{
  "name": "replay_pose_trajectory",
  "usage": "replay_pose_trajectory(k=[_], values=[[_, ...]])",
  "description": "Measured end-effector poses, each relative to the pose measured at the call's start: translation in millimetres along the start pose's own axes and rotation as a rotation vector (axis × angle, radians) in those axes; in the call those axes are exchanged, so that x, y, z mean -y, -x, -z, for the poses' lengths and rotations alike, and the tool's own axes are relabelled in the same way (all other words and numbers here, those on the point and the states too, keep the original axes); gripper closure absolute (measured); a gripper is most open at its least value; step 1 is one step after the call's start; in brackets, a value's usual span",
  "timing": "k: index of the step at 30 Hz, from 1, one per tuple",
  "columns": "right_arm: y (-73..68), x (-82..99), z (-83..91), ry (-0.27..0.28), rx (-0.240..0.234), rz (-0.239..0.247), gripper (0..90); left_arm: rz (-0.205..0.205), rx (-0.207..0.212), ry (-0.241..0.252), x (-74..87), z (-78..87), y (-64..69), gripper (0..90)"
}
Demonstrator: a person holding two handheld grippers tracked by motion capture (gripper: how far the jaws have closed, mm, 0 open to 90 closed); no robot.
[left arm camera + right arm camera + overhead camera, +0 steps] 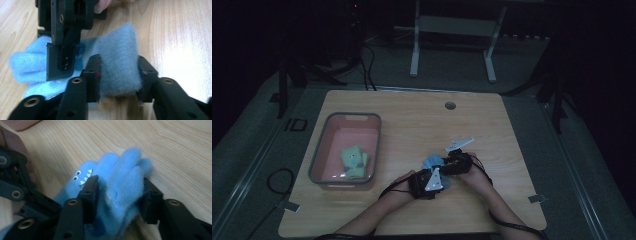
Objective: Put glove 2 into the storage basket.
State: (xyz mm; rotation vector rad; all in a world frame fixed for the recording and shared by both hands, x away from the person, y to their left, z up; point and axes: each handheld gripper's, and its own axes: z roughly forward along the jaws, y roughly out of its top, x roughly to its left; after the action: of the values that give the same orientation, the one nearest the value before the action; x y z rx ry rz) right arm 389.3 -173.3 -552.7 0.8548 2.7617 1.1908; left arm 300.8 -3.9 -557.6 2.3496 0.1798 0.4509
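The blue fleece glove (117, 192) lies on the table (412, 125) to the right of the pink bin (319, 145), well apart from it and toward the person's edge, and both tools have it pinched at once. The right tool (118, 195) is closed on the finger end — the fuzzy fingers bunch up between its jaws, with a small monster face of eyes and white teeth just beside the left jaw. The left tool (118, 75) grips a greyer fold of the same glove, its jaws pressed into the pile from either side. Holding it at two places looks meant to keep the soft fabric from flopping, perhaps so it can be folded or lifted as one piece toward the bin, where a green glove (354, 161) already lies on the floor of it; that is a judgement, not something shown. In the left gripper view the right tool comes down from above the glove onto its paler part. From the high view the glove is mostly covered by the two tools and the hands, and the dim light makes its outline hard to read. Whether it is one glove or a stacked pair cannot be told, and the cuff end is cut off behind the jaws.
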Motion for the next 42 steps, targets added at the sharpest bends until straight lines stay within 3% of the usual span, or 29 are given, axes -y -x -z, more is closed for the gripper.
replay_pose_trajectory(k=[1,3,7,12,19,26,42], values=[[2.4,0.5,-0.4,-0.002,-0.045,-0.038,70.3,-0.005,-0.005,0.0,-0.4,0.3,0.3,70.0],[4.5,0.8,-0.9,-0.005,-0.077,-0.073,73.8,0.015,0.011,-0.003,-1.6,2.5,-3.2,73.4],[5.5,0.4,-0.2,-0.001,-0.082,-0.124,76.9,0.029,0.029,-0.009,-3.6,5.9,-6.8,76.4],[4.1,-2.3,2.7,0.012,-0.086,-0.141,77.8,0.033,0.036,-0.006,-4.8,14.0,-10.5,76.9],[-6.4,-22.2,15.6,0.06,-0.089,-0.105,77.9,0.029,0.019,0.022,-10.4,40.6,-18.4,76.9],[-16.2,-44.3,24.2,0.101,-0.103,-0.091,77.9,0.024,0.017,0.015,-16.3,68.9,-29.6,76.9],[-41.1,-90.0,23.4,0.139,-0.109,-0.017,78.0,0.019,-0.025,-0.013,-15.2,115.1,-44.4,76.9]])
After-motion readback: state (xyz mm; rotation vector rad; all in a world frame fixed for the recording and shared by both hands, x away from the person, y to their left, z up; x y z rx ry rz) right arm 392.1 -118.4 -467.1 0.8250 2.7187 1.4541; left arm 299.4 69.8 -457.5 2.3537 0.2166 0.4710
